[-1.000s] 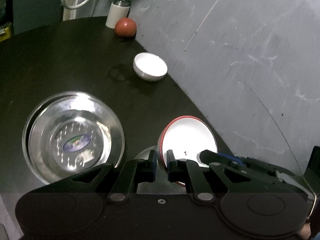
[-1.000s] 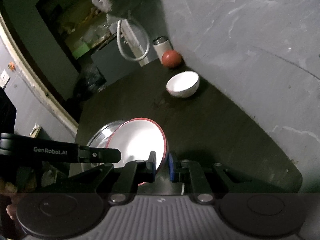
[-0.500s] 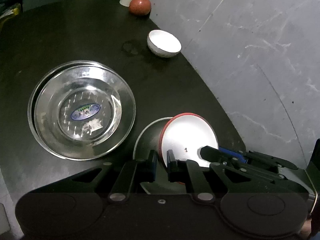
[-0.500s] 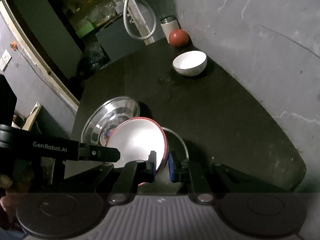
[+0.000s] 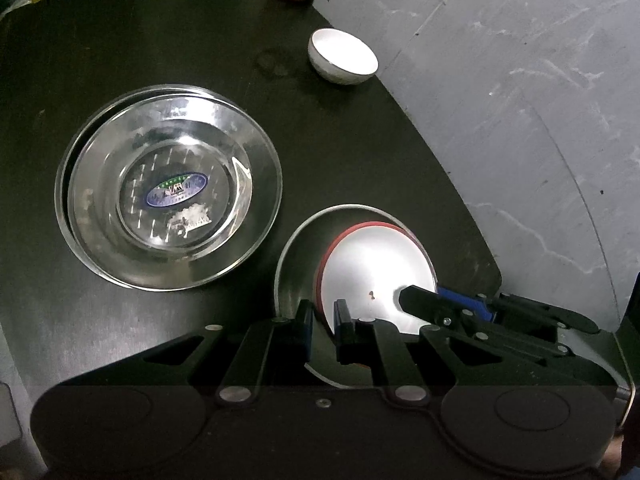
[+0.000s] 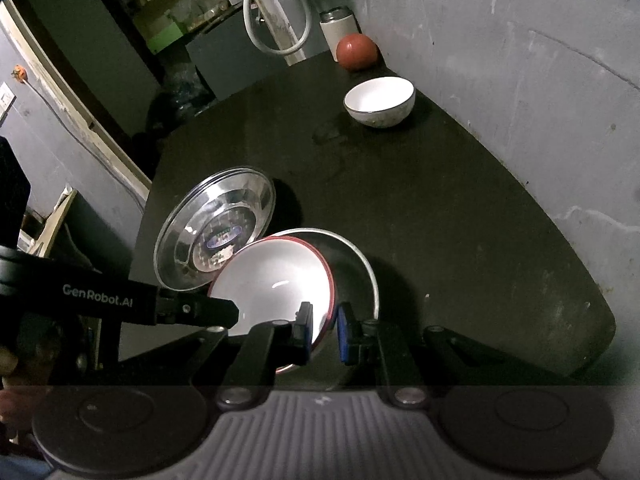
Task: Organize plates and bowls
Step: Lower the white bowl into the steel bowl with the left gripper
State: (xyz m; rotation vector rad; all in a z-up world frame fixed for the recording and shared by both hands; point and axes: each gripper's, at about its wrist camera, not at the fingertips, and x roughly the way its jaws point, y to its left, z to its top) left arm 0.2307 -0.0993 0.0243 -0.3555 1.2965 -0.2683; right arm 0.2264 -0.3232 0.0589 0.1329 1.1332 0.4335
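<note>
A white bowl with a red rim [image 5: 376,264] is held at a tilt just above a steel bowl [image 5: 292,264] near the table's front edge. My left gripper [image 5: 323,320] is shut on its near rim. My right gripper [image 6: 324,330] is shut on the opposite rim of the same red-rimmed bowl [image 6: 272,280], and its fingertips show in the left wrist view. The steel bowl [image 6: 360,276] lies under and to the right of it. A stack of steel plates [image 5: 168,196] sits to the left on the table. A small white bowl [image 5: 344,56] stands farther back.
The dark round table [image 5: 140,40] ends against a grey wall [image 5: 520,80] on the right. A red ball-like object [image 6: 356,52] and a white tumbler [image 6: 338,28] stand at the far edge. The steel plates [image 6: 216,232] lie close behind the held bowl.
Both grippers have risen with the red-rimmed bowl between them, so more of the table shows. The steel bowl beneath it has come into view.
</note>
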